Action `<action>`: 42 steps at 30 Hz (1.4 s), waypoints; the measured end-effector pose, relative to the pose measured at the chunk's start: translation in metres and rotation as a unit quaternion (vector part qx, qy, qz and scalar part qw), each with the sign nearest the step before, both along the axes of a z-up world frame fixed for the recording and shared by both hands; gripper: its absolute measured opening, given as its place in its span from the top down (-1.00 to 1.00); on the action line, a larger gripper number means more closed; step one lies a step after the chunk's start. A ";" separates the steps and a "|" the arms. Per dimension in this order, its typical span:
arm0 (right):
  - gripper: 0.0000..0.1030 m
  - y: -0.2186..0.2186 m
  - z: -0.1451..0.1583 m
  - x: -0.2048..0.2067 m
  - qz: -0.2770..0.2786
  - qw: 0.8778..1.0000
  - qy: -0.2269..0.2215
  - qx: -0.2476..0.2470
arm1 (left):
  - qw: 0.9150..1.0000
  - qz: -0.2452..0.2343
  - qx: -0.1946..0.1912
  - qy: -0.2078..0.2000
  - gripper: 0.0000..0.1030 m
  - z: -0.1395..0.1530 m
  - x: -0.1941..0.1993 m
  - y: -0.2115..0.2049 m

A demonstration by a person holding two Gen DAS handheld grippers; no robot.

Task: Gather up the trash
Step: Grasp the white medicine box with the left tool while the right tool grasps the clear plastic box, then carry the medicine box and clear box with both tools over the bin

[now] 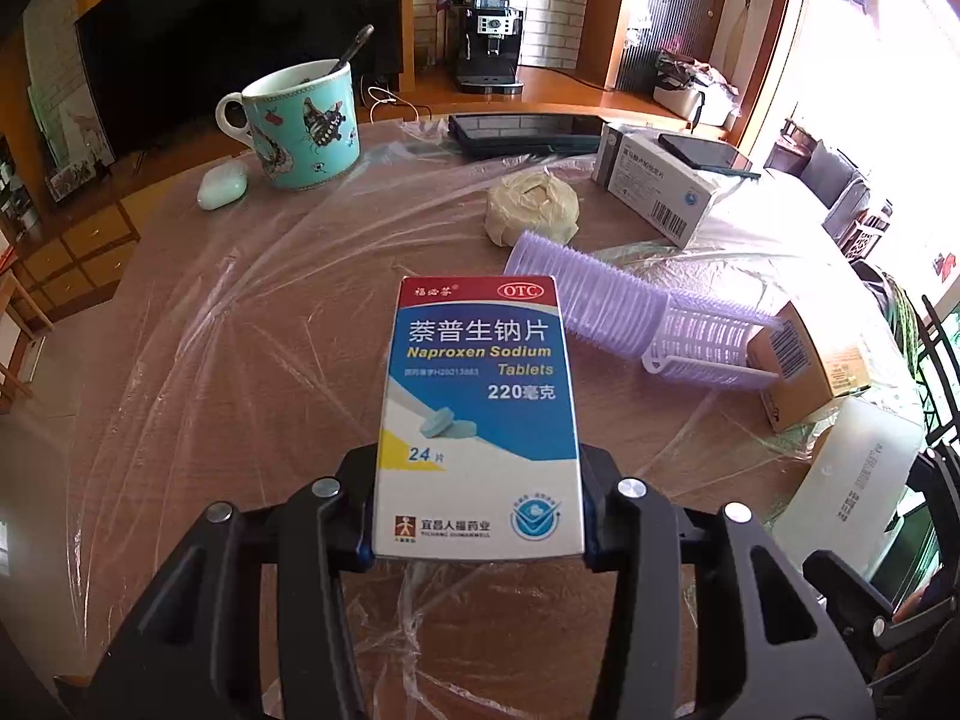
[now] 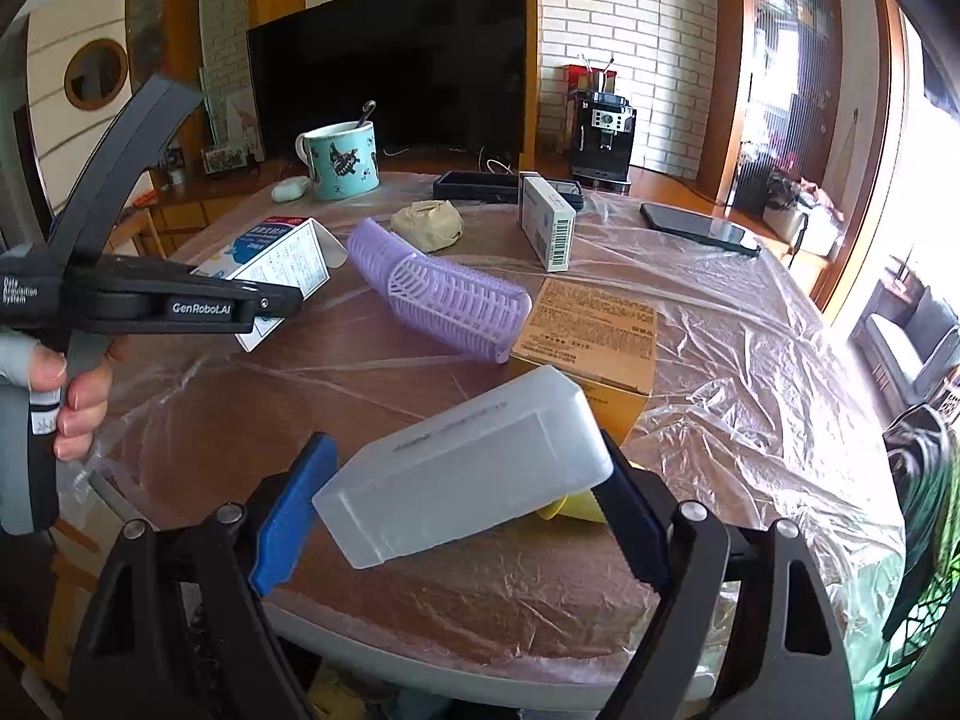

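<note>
My left gripper (image 1: 478, 510) is shut on a white and blue naproxen tablet box (image 1: 480, 414) and holds it above the table; the box also shows in the right wrist view (image 2: 270, 267). My right gripper (image 2: 465, 498) is shut on a translucent white plastic container (image 2: 462, 480), held tilted above the table's near edge; the container also shows in the left wrist view (image 1: 864, 480). A stack of purple plastic baskets (image 2: 444, 291) lies on its side mid-table. A crumpled beige wad (image 2: 429, 225) lies behind it.
The round table is covered in clear plastic film (image 2: 750, 372). On it stand a teal mug with a spoon (image 2: 343, 159), a pale green case (image 2: 291, 189), a white medicine box (image 2: 546, 222), a tan carton (image 2: 591, 336), a phone (image 2: 696, 228) and a dark tray (image 2: 480, 186).
</note>
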State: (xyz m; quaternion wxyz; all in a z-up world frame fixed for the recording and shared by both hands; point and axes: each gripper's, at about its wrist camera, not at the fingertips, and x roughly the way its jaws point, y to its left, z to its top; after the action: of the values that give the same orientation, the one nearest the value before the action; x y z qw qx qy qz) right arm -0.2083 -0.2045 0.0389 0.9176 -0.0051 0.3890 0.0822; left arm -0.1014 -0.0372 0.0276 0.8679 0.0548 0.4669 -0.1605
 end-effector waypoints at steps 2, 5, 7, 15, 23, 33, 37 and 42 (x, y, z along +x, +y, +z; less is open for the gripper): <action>-0.61 -0.002 0.000 0.000 -0.001 1.000 0.003 0.009 | 1.000 0.000 -0.004 -0.003 0.09 0.003 -0.003 0.002; -0.61 -0.005 0.002 0.000 0.000 1.000 0.005 0.021 | 1.000 -0.001 -0.004 -0.009 0.09 0.005 -0.009 0.003; -0.61 -0.006 0.004 0.000 0.001 1.000 0.004 0.024 | 1.000 -0.002 -0.001 -0.015 0.09 0.008 -0.014 0.004; 0.22 -0.007 0.011 -0.001 0.009 1.000 0.006 0.029 | 1.000 -0.009 -0.005 -0.019 0.09 0.012 -0.030 0.004; -0.52 -0.002 0.004 0.001 0.021 0.999 0.015 0.024 | 1.000 -0.007 -0.006 -0.016 0.09 0.009 -0.034 0.006; -0.27 0.009 -0.008 0.044 0.028 0.997 0.060 0.025 | 1.000 -0.011 -0.017 -0.019 0.09 0.012 -0.031 0.004; 0.26 0.002 -0.015 0.057 0.031 0.994 0.086 0.055 | 1.000 -0.020 -0.015 -0.014 0.09 0.007 -0.034 0.002; 0.49 -0.007 -0.012 0.052 0.046 0.991 0.090 0.088 | 0.999 -0.024 -0.015 -0.015 0.09 0.008 -0.043 0.003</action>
State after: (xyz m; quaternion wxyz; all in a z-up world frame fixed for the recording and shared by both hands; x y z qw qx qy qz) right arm -0.1563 -0.2111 0.0273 0.8712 0.0651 0.4602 0.1583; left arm -0.1443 -0.0342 0.0354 0.8716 0.0554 0.4497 -0.1869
